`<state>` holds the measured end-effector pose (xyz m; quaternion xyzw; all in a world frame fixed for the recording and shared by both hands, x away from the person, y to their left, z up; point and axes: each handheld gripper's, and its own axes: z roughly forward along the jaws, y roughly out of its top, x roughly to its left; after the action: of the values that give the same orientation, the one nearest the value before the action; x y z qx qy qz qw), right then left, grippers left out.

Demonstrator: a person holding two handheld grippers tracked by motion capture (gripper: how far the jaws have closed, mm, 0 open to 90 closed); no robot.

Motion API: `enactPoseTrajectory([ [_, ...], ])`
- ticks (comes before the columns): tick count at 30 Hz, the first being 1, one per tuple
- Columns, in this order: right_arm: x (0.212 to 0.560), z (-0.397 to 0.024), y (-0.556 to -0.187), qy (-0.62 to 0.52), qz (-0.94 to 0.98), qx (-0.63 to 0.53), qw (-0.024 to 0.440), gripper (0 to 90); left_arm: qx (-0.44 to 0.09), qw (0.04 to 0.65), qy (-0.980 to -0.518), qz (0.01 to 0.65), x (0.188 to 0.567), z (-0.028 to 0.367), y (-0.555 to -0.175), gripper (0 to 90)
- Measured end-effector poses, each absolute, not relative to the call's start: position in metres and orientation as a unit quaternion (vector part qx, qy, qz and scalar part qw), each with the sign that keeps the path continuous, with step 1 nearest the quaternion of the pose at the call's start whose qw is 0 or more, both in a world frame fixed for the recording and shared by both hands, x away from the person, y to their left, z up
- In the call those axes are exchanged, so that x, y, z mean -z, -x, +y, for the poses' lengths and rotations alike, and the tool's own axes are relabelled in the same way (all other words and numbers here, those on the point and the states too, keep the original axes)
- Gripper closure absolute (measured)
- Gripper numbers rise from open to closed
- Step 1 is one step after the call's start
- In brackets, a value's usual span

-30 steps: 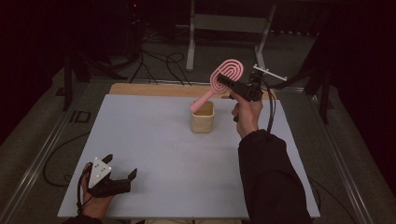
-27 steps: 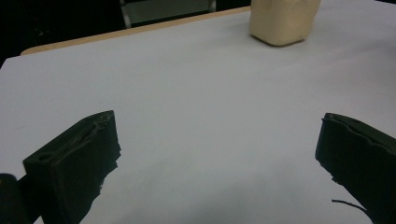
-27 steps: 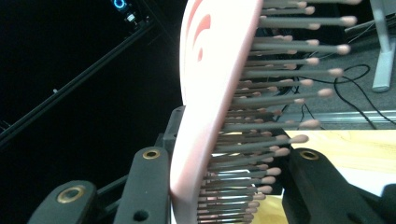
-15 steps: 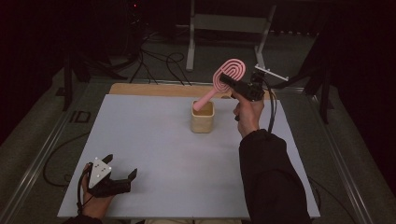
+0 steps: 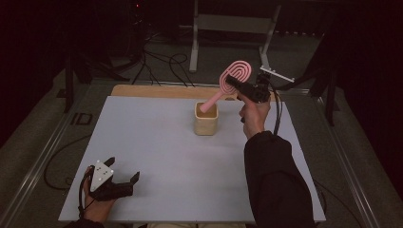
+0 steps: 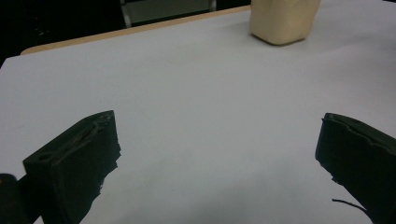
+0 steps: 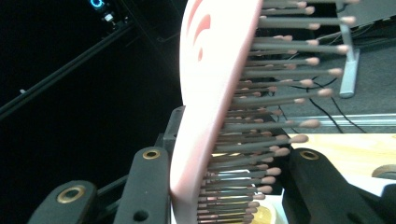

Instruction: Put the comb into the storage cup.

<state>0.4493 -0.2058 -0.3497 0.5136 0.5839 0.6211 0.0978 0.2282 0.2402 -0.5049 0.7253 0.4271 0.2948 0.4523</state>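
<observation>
You have the pink hairbrush (image 5: 231,80) clamped by its head in your right gripper (image 5: 240,86), the jaws pressing on either side of the paddle and its bristles (image 7: 261,116). The brush hangs tilted above the far middle of the table (image 5: 157,142), with the tip of its handle dipping into the mouth of the small tan cup (image 5: 206,119). This looks like the placing step, with the handle going into the cup. Next, you probably need to lower the brush straighter, so the handle slides down inside rather than catching the rim and tipping the cup, and let go only once it rests there. Your left gripper (image 5: 124,179) lies at the near left corner, jaws spread wide with nothing between them.
</observation>
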Motion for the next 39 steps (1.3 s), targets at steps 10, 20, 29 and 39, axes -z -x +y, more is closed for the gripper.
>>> enactPoseTrajectory([
  [10,0.355,-0.210,-0.451,-0.520,0.584,-0.613,0.112,64.0,-0.295,0.452,-0.726,0.427,0.505,0.240,-0.228,0.3],
  [20,0.359,-0.211,-0.452,-0.522,0.584,-0.609,0.124,64.0,-0.295,0.452,-0.726,0.427,0.505,0.240,-0.228,0.3],
  [29,0.363,-0.210,-0.453,-0.527,0.581,-0.607,0.127,64.0,-0.294,0.451,-0.727,0.426,0.505,0.240,-0.228,0.3],
  [39,0.366,-0.208,-0.453,-0.528,0.583,-0.604,0.130,64.0,-0.294,0.450,-0.727,0.427,0.506,0.240,-0.229,0.3],
])
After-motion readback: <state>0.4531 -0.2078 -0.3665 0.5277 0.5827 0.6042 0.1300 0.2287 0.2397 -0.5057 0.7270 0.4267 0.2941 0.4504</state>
